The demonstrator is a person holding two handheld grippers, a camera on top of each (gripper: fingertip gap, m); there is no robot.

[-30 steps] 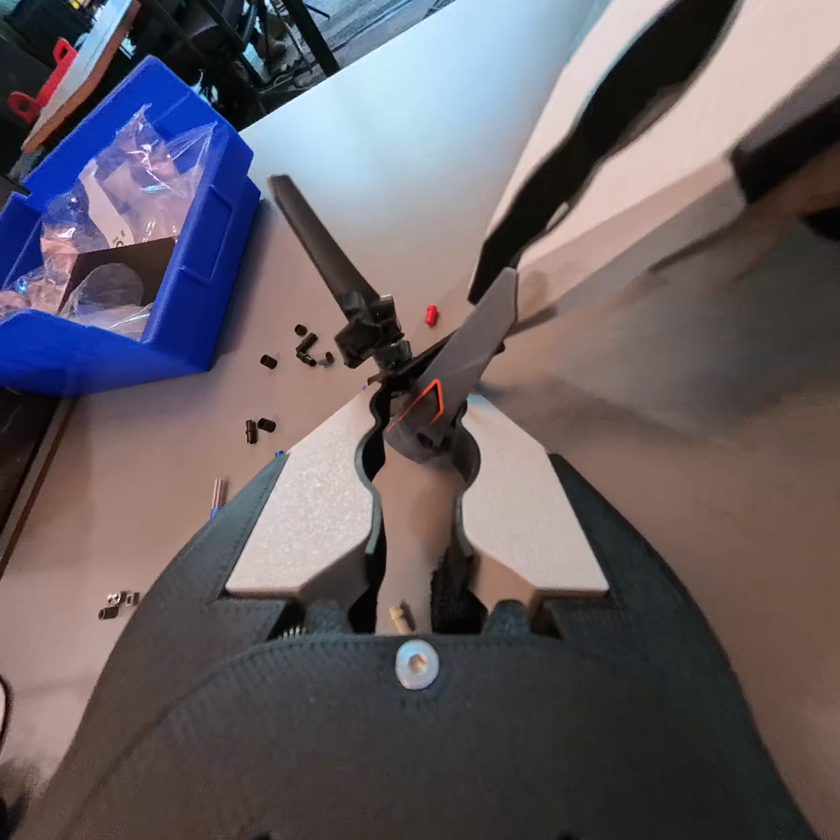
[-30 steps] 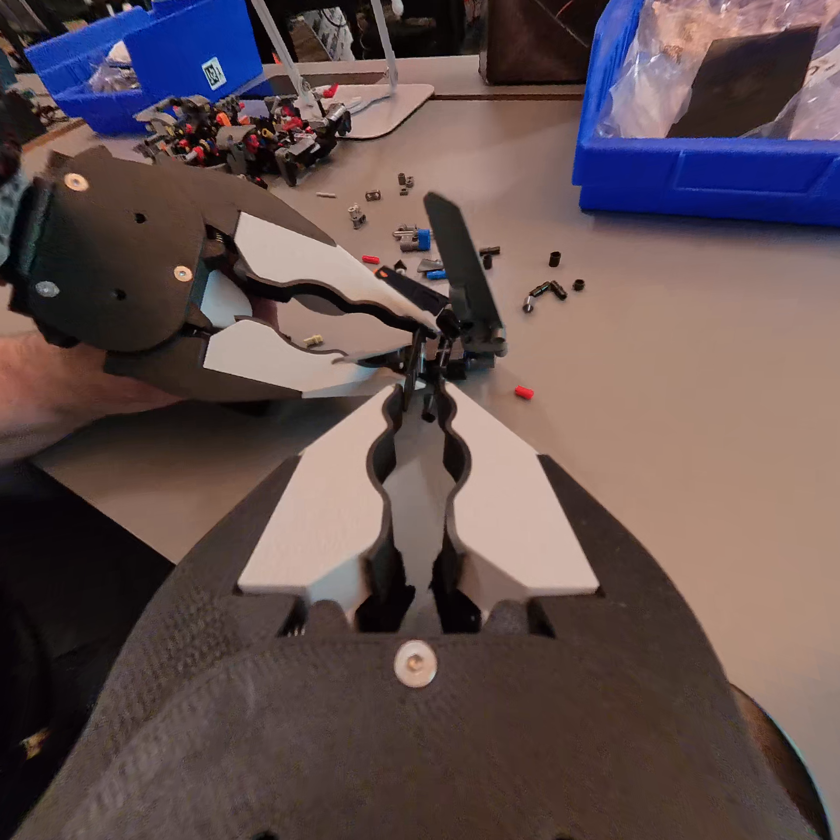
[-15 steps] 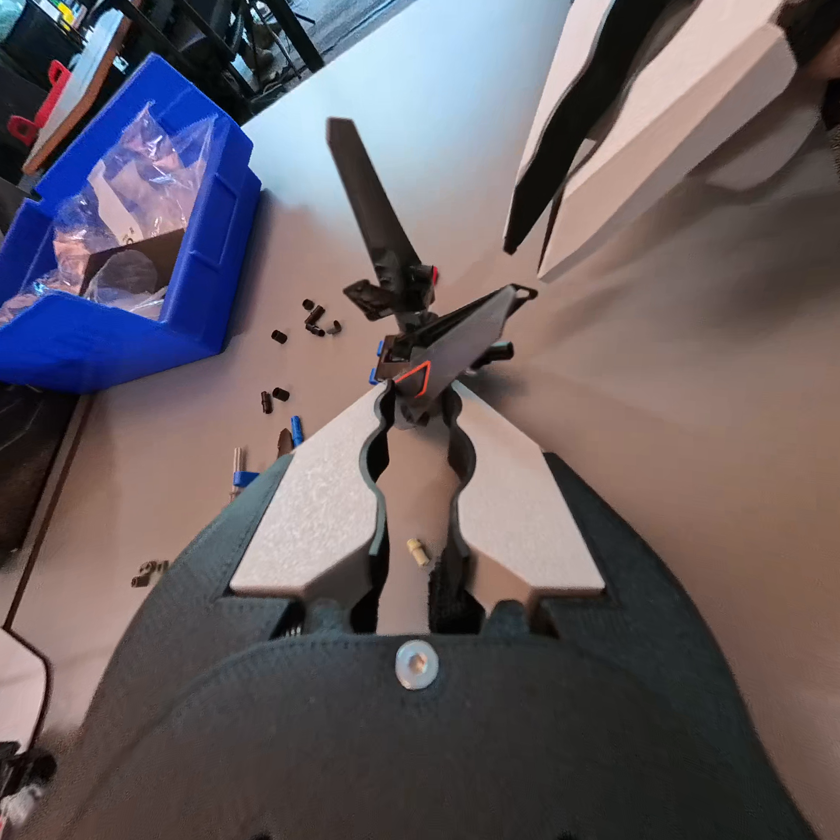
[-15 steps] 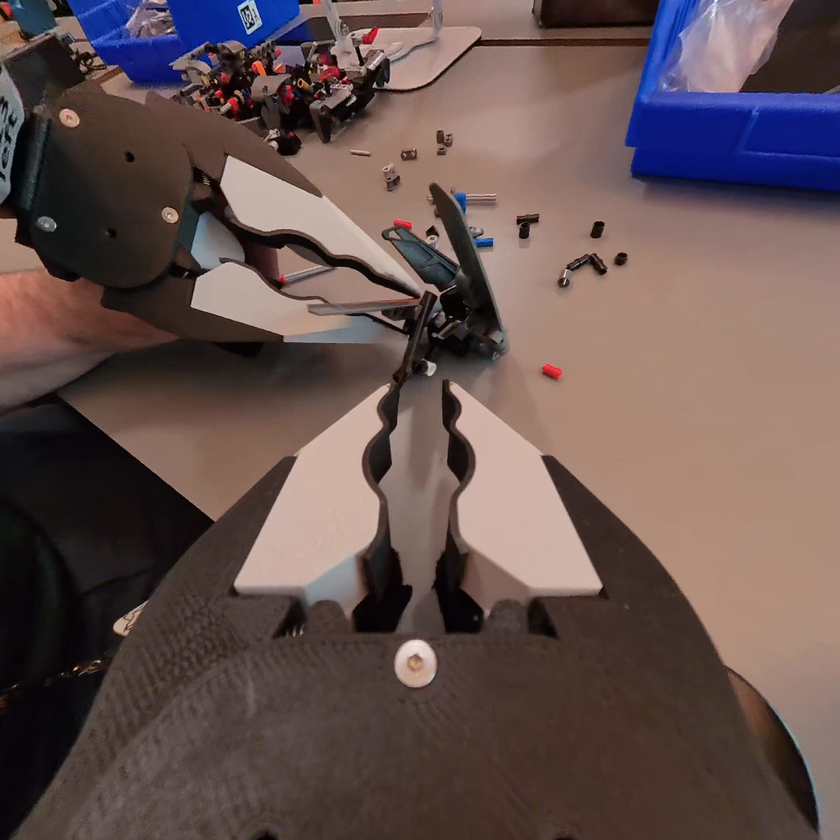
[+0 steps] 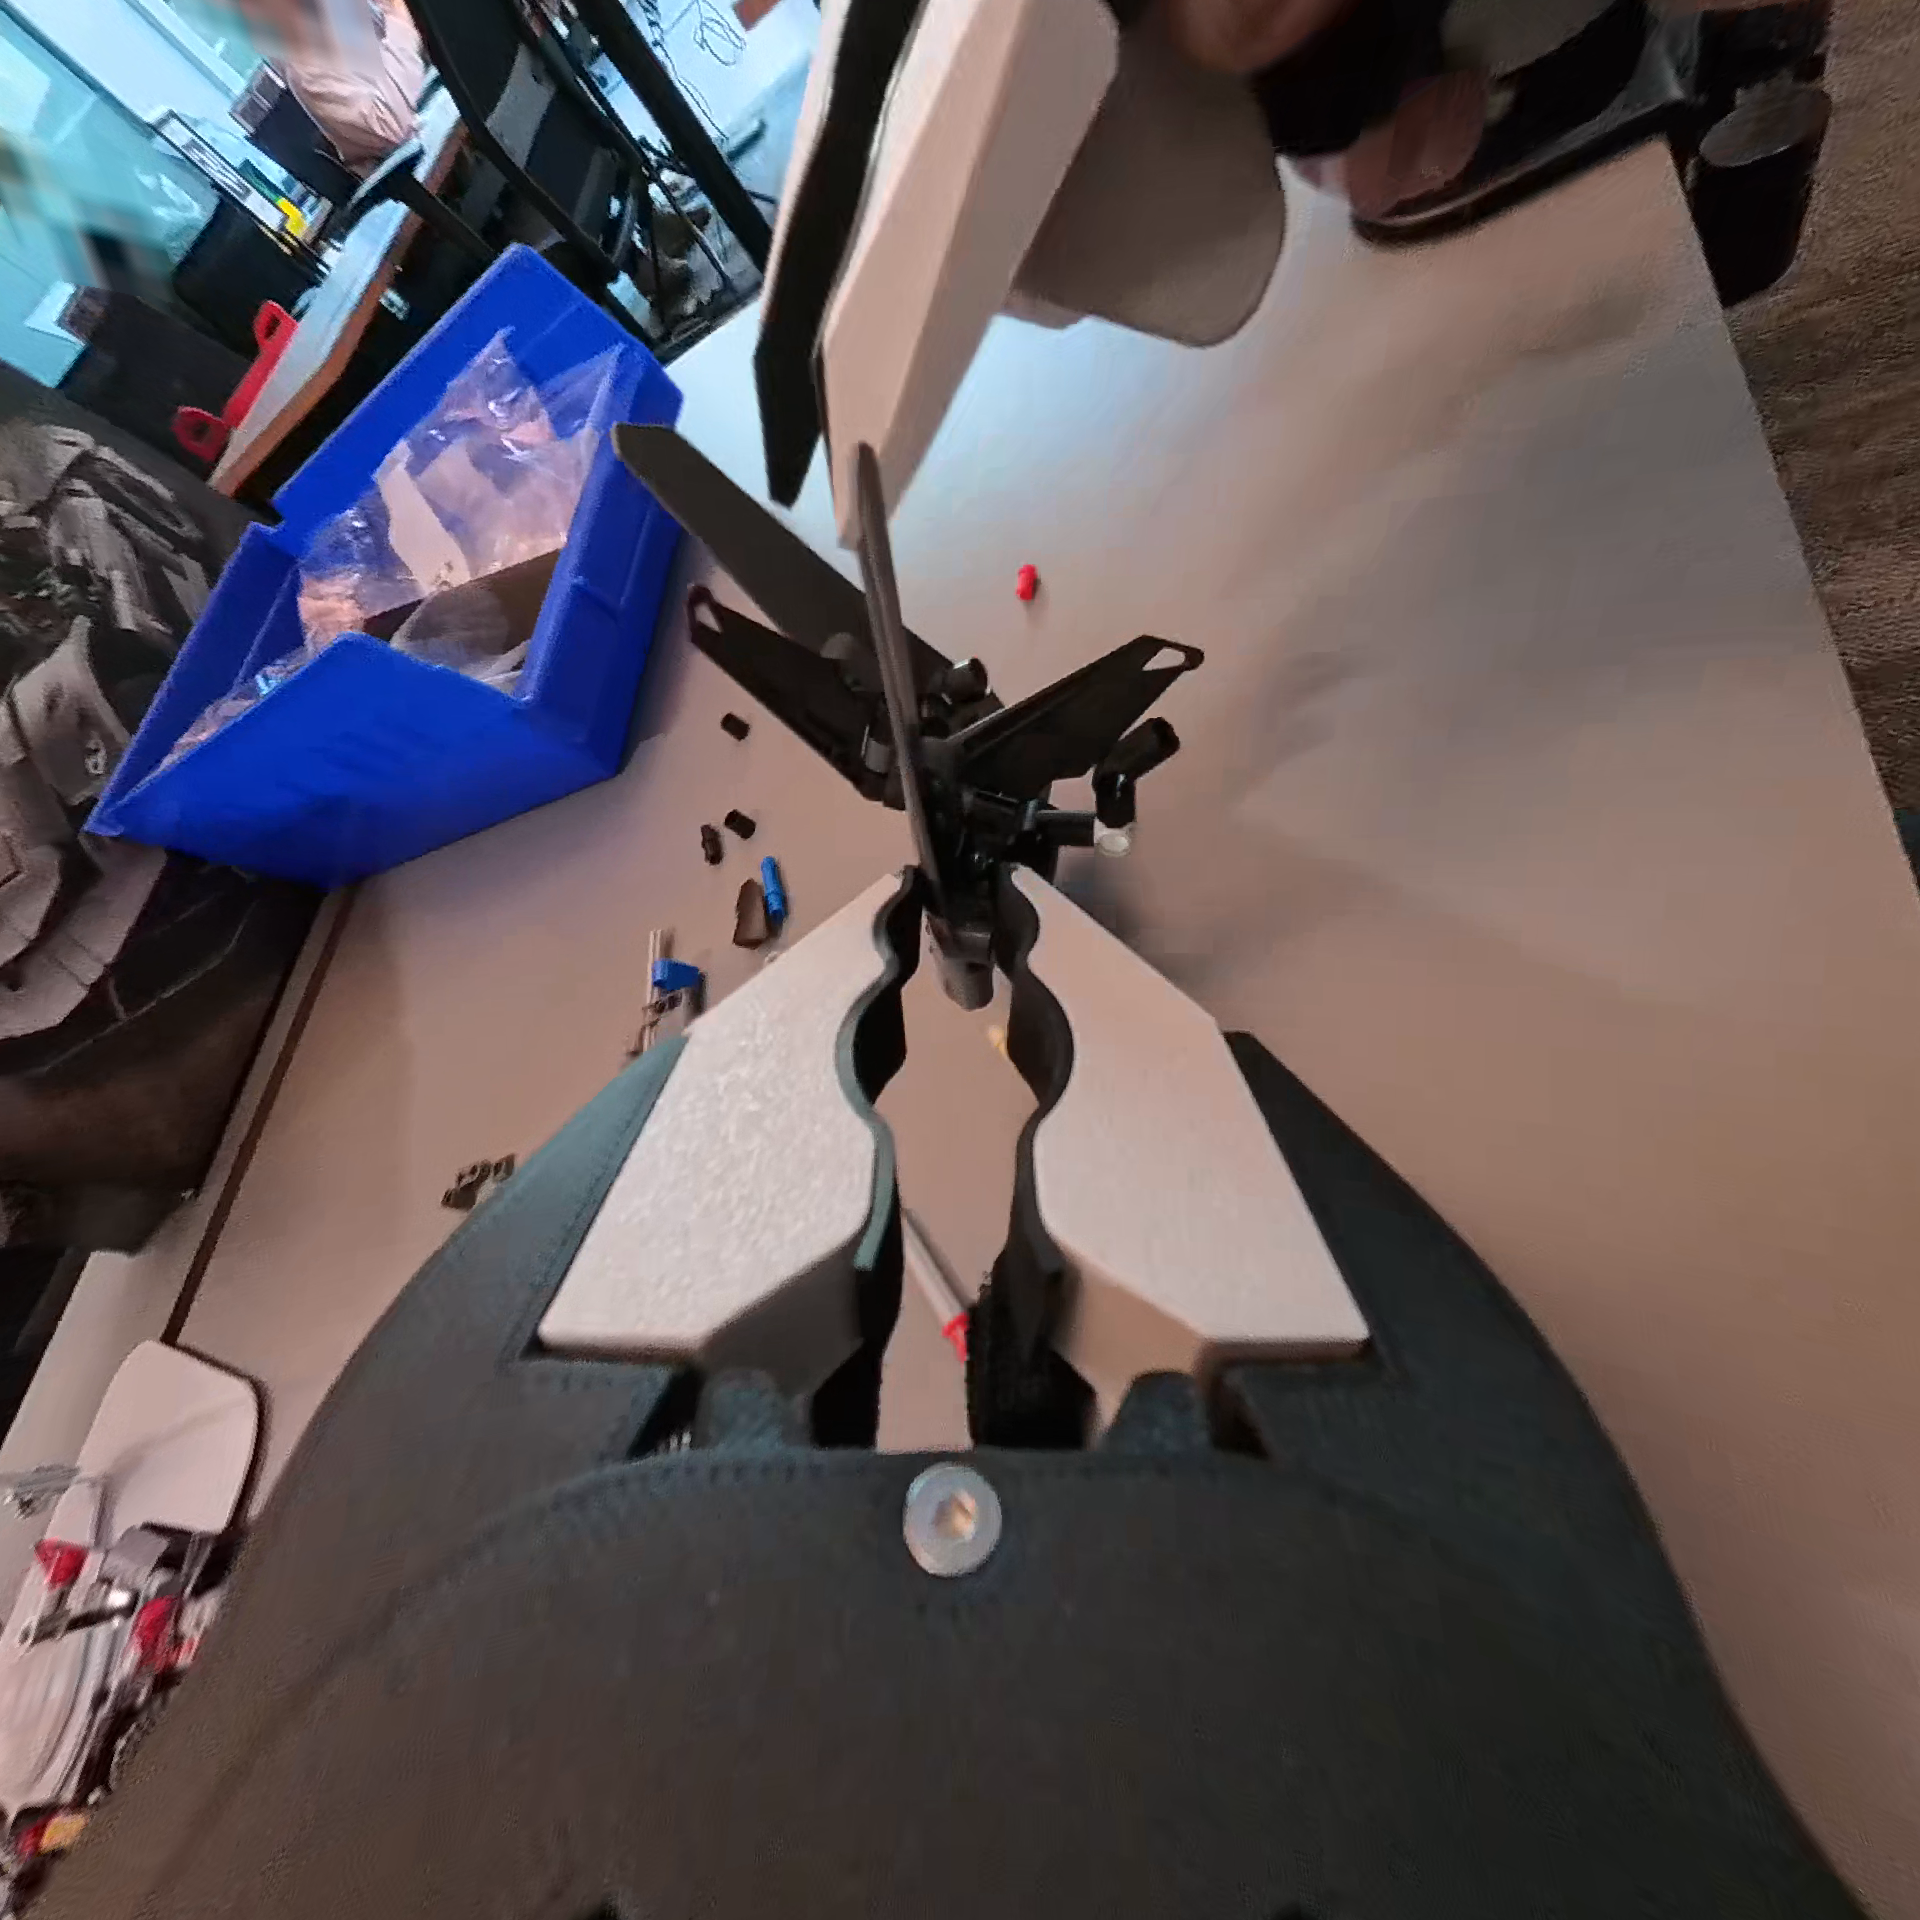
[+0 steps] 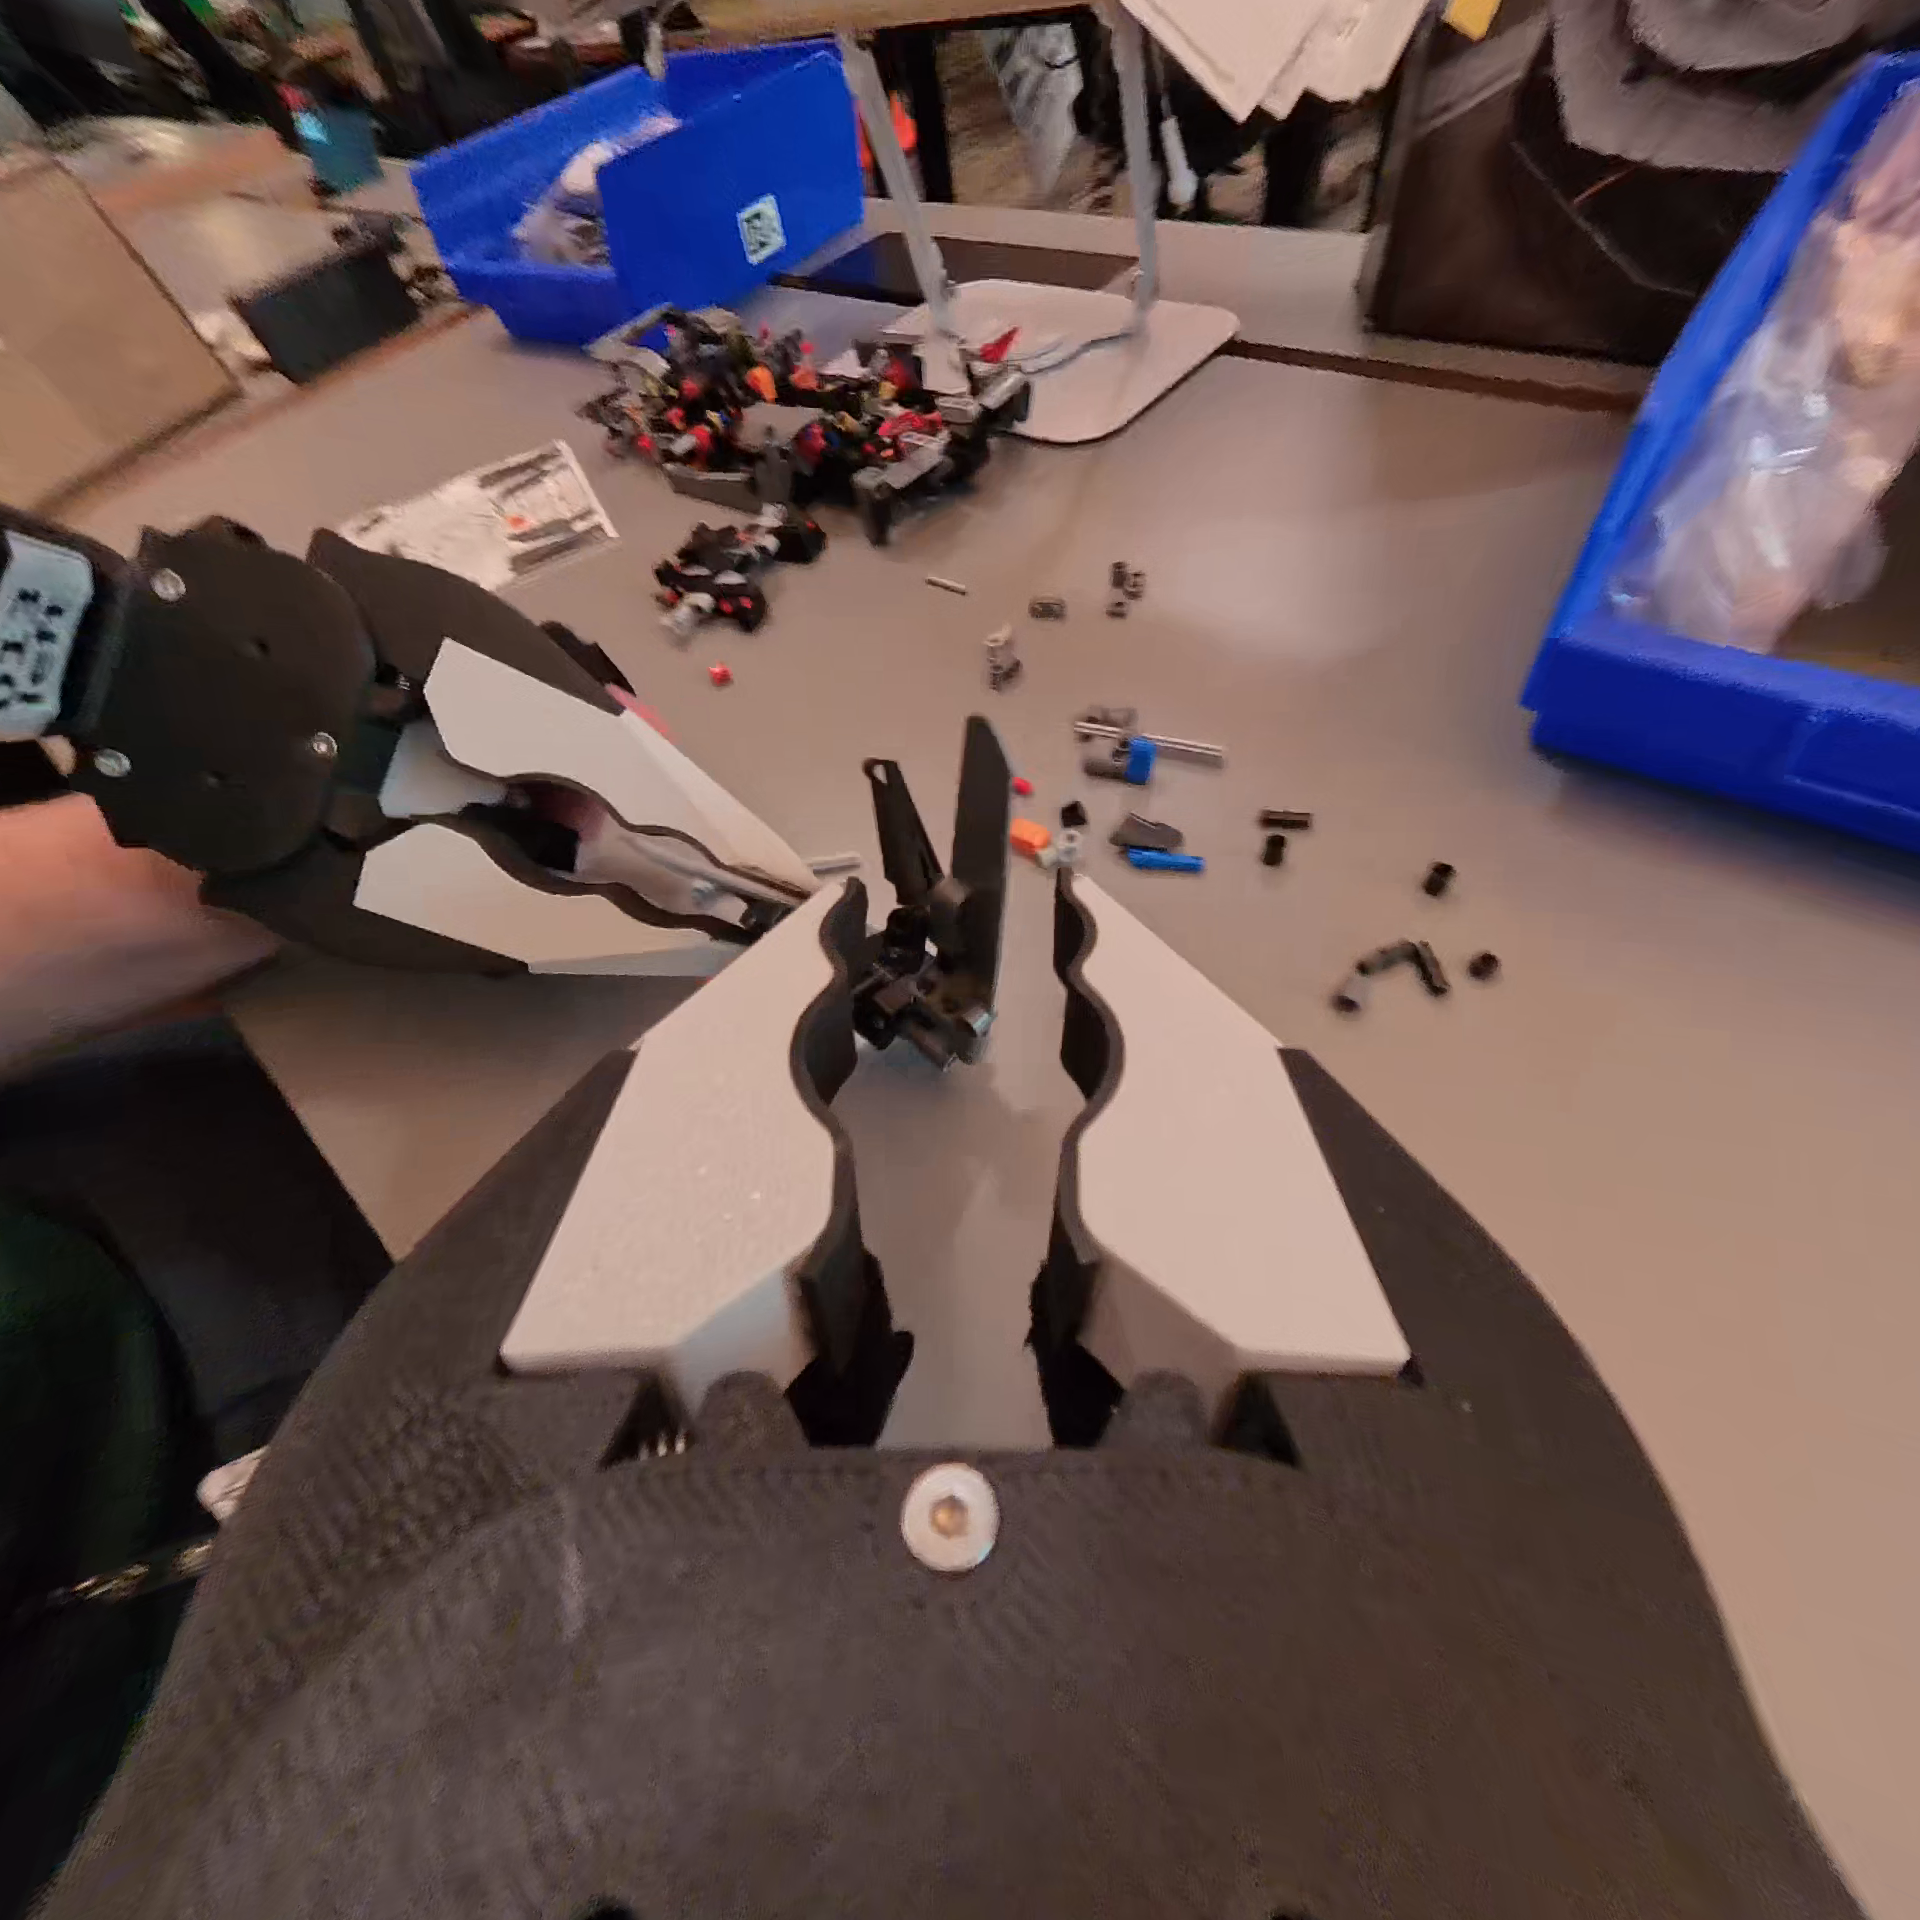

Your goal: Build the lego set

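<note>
A black lego assembly (image 5: 935, 727) with long blade-shaped panels is held just over the grey table (image 5: 1403, 831). My left gripper (image 5: 956, 888) is shut on its lower end. In the right wrist view the assembly (image 6: 940, 935) sits between the spread fingers of my right gripper (image 6: 956, 888), which is open and holds nothing. The left gripper (image 6: 784, 899) comes in from the left there, its tips at the assembly. In the left wrist view the right gripper (image 5: 821, 499) hangs above the assembly.
A blue bin (image 6: 1714, 707) with plastic bags stands at the right, also in the left wrist view (image 5: 416, 727). Loose small pieces (image 6: 1143, 758) lie behind the assembly. A partly built model (image 6: 800, 416), an instruction sheet (image 6: 499, 509), a stand base (image 6: 1122, 353) and a second blue bin (image 6: 644, 208) are farther back.
My right gripper has opened wider and moved around the assembly. My left gripper kept its hold and turned the assembly, so its blades point a different way.
</note>
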